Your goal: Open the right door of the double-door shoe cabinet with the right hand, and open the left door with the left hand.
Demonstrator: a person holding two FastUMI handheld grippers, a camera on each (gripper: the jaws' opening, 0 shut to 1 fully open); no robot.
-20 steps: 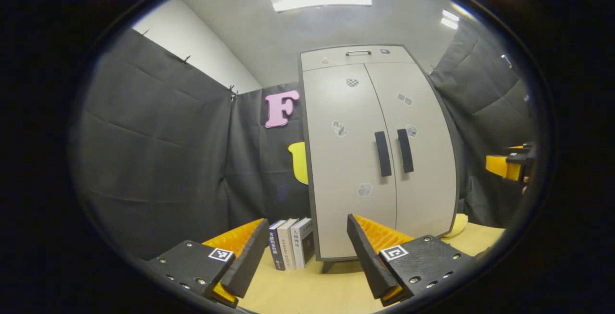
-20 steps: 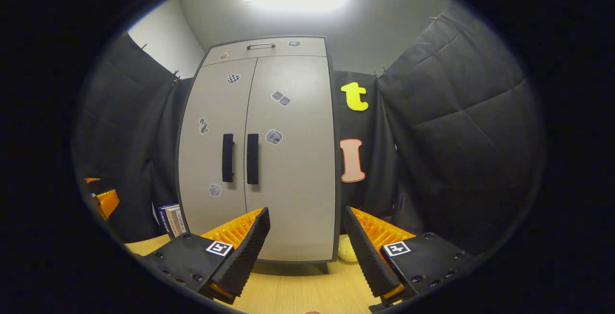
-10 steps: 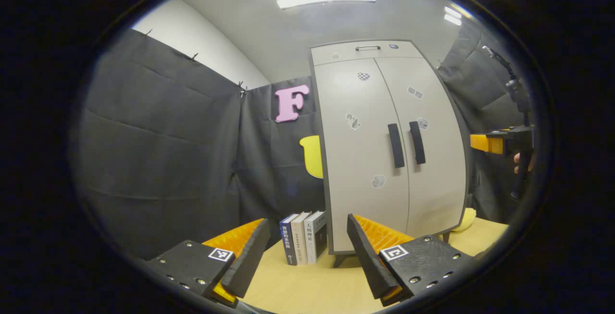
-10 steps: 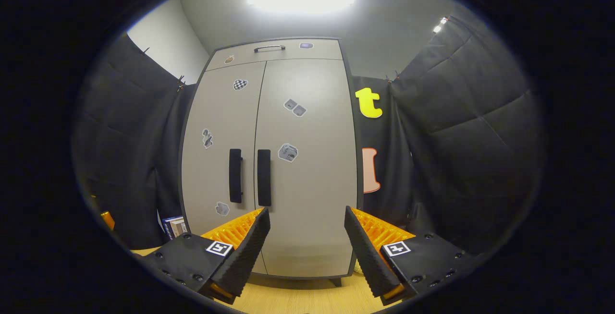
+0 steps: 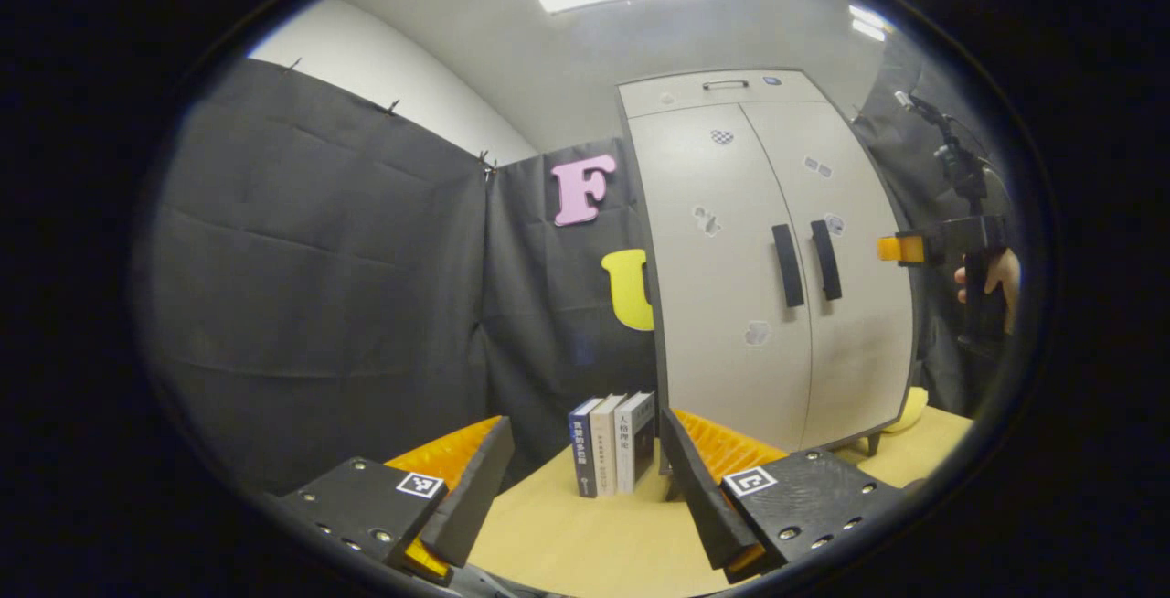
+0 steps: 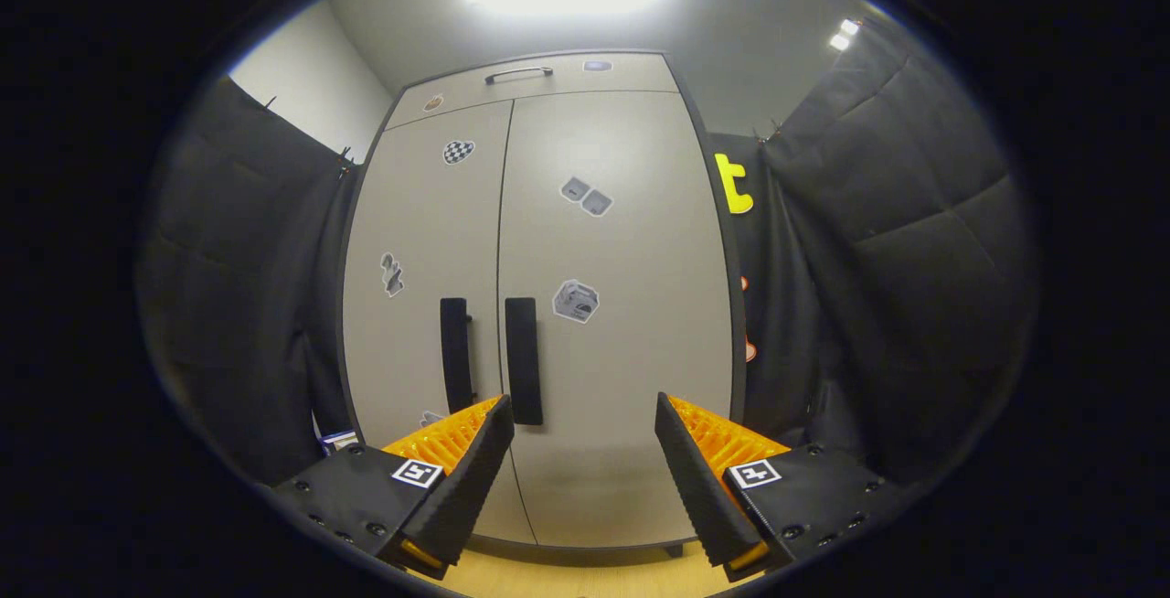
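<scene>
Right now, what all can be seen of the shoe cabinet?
The cabinet is tall and pale grey with a dark frame. Both doors are shut, each with a black vertical handle beside the centre seam. A narrow top panel carries a small metal pull. Stickers dot the doors. It stands on short legs on the wooden table, untouched.

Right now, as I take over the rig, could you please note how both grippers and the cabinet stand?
Right gripper: open, holding nothing, facing the shoe cabinet up close; the right door's handle sits just above its left finger, not yet gripped.
Left gripper: open, holding nothing, farther back over the table, aimed at the books left of the cabinet; the left door's handle is off to its right.
Done: nothing; both doors are closed.
Left: grip and pull the right door, then the left door.
</scene>
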